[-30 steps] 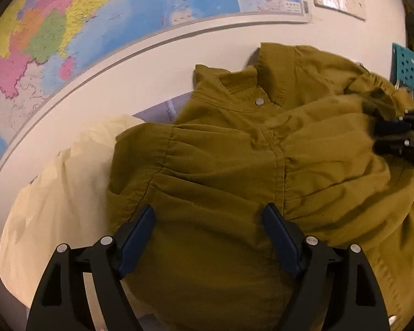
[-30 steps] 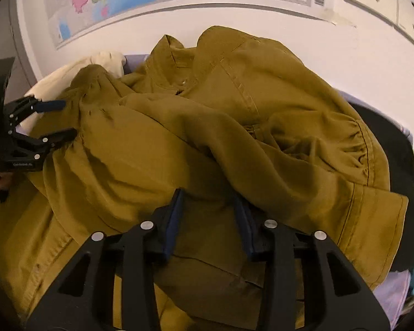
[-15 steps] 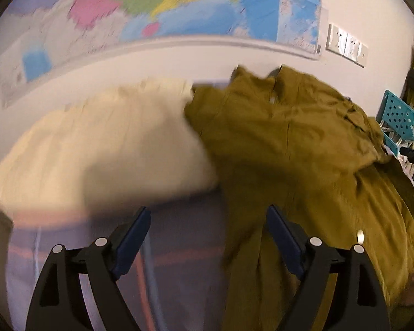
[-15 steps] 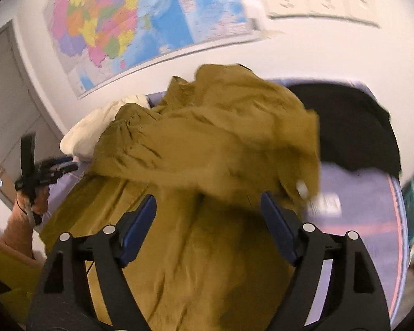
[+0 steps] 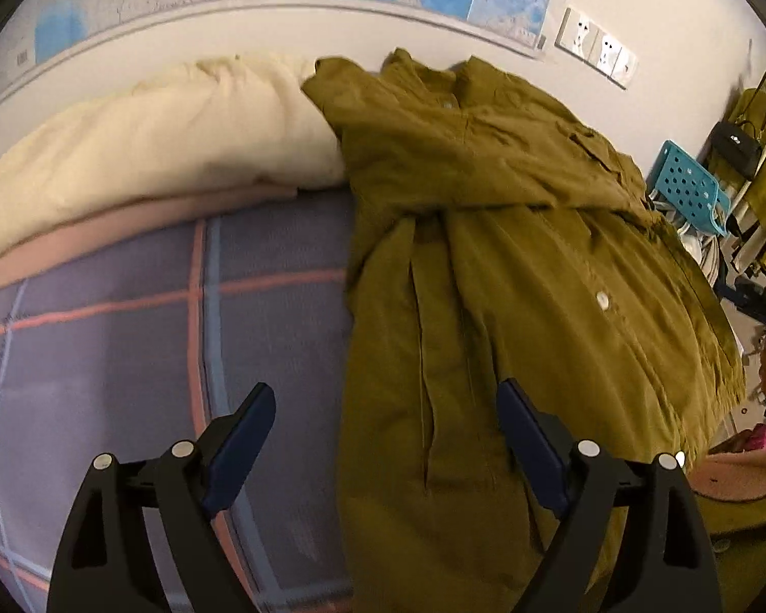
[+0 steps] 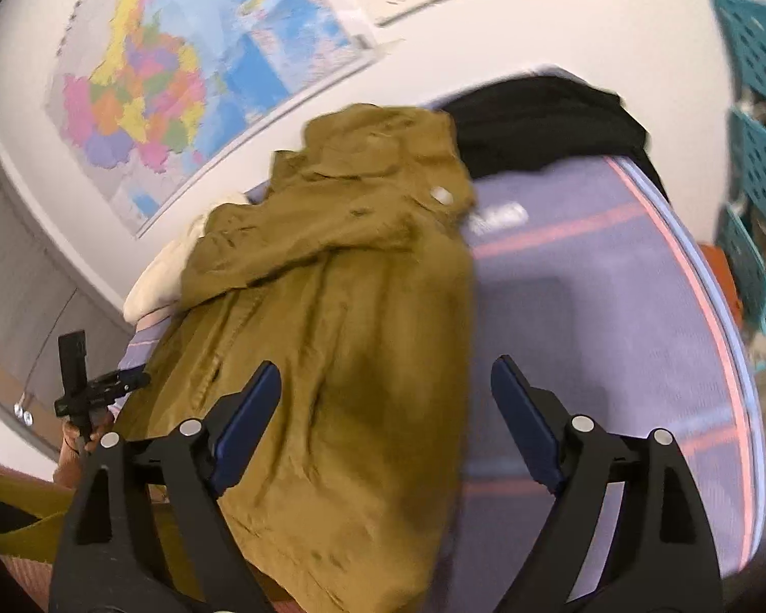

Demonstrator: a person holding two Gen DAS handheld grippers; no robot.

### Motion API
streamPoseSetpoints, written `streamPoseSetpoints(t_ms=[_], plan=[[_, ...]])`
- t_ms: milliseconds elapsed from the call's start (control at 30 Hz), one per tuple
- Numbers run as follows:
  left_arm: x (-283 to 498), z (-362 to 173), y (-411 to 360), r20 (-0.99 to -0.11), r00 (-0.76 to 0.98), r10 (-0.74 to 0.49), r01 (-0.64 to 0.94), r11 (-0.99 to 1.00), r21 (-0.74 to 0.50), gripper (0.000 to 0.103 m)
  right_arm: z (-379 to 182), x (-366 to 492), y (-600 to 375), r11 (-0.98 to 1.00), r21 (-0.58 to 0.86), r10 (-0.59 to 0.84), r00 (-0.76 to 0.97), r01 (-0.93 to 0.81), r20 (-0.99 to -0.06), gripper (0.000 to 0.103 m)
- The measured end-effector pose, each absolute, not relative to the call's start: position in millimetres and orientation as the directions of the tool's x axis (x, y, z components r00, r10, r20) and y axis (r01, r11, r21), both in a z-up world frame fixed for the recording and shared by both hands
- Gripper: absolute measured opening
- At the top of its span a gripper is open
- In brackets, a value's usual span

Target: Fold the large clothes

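Note:
An olive-green button-up garment [image 5: 510,255] lies lengthwise on a purple checked bed cover [image 5: 127,347], its sides folded inward and its collar toward the wall. It also shows in the right wrist view [image 6: 342,306]. My left gripper [image 5: 385,424] is open and empty, above the garment's near left edge. My right gripper [image 6: 385,403] is open and empty, above the garment's near right edge. The left gripper also shows far left in the right wrist view [image 6: 102,383], held in a hand.
A cream duvet [image 5: 153,143] lies at the garment's left by the wall. A black garment [image 6: 541,122] lies by the wall on the right. Teal perforated crates [image 6: 756,153] and a teal stool [image 5: 689,189] stand beyond the bed. A map [image 6: 178,76] hangs on the wall.
Both grippers have opened, let go of the garment and drawn back toward its near end. The garment now lies spread along the bed instead of bunched up.

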State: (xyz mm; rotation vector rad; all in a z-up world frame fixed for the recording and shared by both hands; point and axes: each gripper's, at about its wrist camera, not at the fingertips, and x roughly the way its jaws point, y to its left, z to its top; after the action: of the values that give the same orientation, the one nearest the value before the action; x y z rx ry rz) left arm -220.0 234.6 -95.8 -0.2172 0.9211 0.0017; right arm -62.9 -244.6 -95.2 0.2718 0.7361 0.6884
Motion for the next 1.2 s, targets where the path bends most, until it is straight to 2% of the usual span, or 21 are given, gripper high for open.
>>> streamPoseSetpoints(t_ms=[200, 333, 567, 667, 767, 833, 900, 967, 1033, 1067, 1100, 1167, 1200], plan=[[-230, -102, 233, -0.784, 0.597, -0.171, -0.079, 0.96, -0.269, 0.088, -129, -72, -262, 0.709, 0.558, 0.705, 0.47, -0.432, -0.531, 0.085], [-237, -102, 228, -0.773, 0.584, -0.25, -0.042, 0.941, -0.336, 0.089, -129, -79, -259, 0.667, 0.579, 0.745, 0.446, -0.469, -0.497, 0.086], [-254, -103, 216, -0.724, 0.539, -0.431, 0.059, 0.876, -0.478, 0.09, -132, -95, -235, 0.586, 0.572, 0.806, 0.343, -0.574, -0.482, 0.085], [-250, -106, 211, -0.657, 0.516, -0.55, 0.074, 0.793, -0.605, 0.09, -131, -97, -224, 0.56, 0.559, 0.821, 0.317, -0.611, -0.475, 0.085], [-242, -108, 200, -0.652, 0.528, -0.543, 0.09, 0.8, -0.593, 0.088, -130, -95, -215, 0.528, 0.565, 0.84, 0.292, -0.634, -0.457, 0.085], [-236, -107, 197, -0.674, 0.546, -0.497, 0.063, 0.827, -0.559, 0.072, -130, -93, -210, 0.523, 0.56, 0.842, 0.286, -0.643, -0.457, 0.08], [-234, -108, 197, -0.704, 0.554, -0.445, 0.027, 0.854, -0.519, 0.041, -132, -91, -208, 0.521, 0.567, 0.842, 0.277, -0.638, -0.462, 0.057], [-234, -110, 200, -0.741, 0.552, -0.382, -0.034, 0.878, -0.477, 0.024, -137, -88, -214, 0.485, 0.623, 0.867, 0.249, -0.614, -0.431, 0.048], [-235, -111, 204, -0.734, 0.553, -0.393, -0.048, 0.865, -0.499, 0.025, -140, -88, -219, 0.485, 0.63, 0.869, 0.253, -0.607, -0.426, 0.044], [-235, -111, 206, -0.731, 0.552, -0.401, -0.045, 0.861, -0.506, 0.03, -140, -90, -220, 0.487, 0.628, 0.867, 0.255, -0.607, -0.427, 0.046], [-236, -110, 205, -0.716, 0.552, -0.427, -0.023, 0.851, -0.525, 0.046, -139, -92, -220, 0.48, 0.623, 0.871, 0.25, -0.618, -0.424, 0.055], [-235, -108, 201, -0.693, 0.551, -0.466, 0.01, 0.834, -0.552, 0.063, -135, -97, -217, 0.465, 0.61, 0.876, 0.237, -0.641, -0.419, 0.065], [-234, -106, 194, -0.701, 0.554, -0.449, 0.014, 0.847, -0.531, 0.063, -134, -100, -213, 0.491, 0.579, 0.858, 0.25, -0.65, -0.448, 0.063]])
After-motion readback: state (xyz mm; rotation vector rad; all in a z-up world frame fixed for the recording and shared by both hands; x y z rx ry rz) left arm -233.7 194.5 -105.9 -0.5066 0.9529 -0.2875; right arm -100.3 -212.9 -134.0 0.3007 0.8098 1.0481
